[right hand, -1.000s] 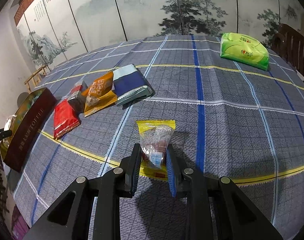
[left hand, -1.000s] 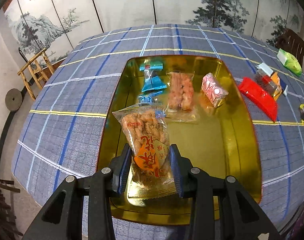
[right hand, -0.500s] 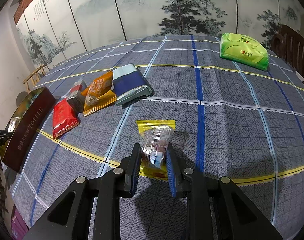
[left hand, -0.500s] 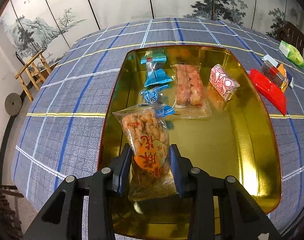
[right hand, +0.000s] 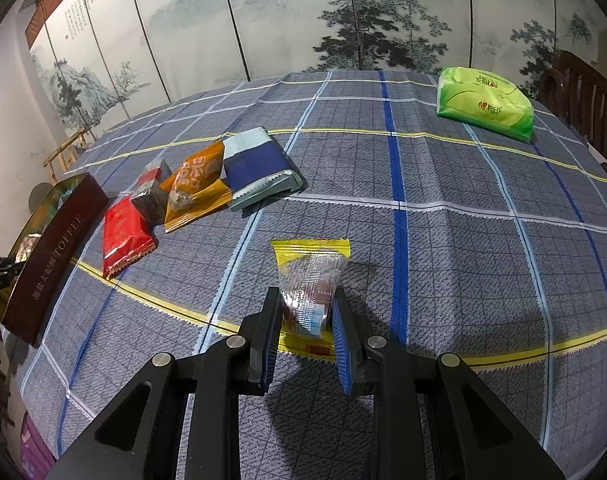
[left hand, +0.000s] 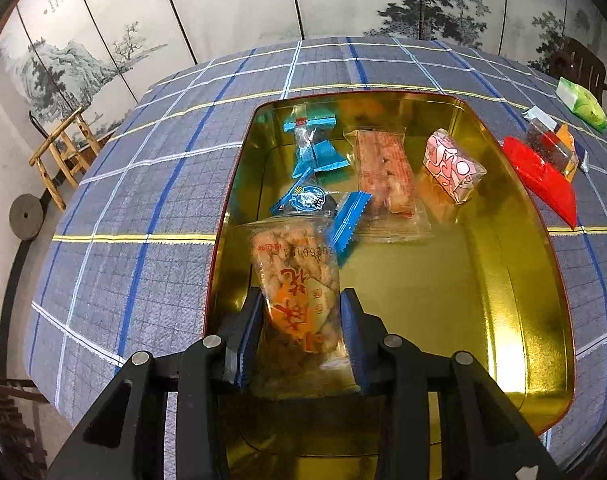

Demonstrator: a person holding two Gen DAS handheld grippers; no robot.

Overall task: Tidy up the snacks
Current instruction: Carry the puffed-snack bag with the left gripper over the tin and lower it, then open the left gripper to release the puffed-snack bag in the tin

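Gold tin tray [left hand: 515, 280] below your left gripper [left hand: 301, 340]; its jaws have just been opening, the clear bag of fried snacks [left hand: 299, 280] between them, pads now barely off its sides, the bag's far end on the tray floor; likely light, crinkly, brittle inside, so take it by the sealed edge; blue sweets [left hand: 315, 156] lie just ahead. Your right gripper [right hand: 307, 328] is clenched on a yellow-edged clear packet [right hand: 311, 276] at its waist, low over the checked cloth [right hand: 463, 240]; probably soft and slippery film.

Left gripper [left hand: 300, 332] jaws easing off peanut bag [left hand: 299, 292]
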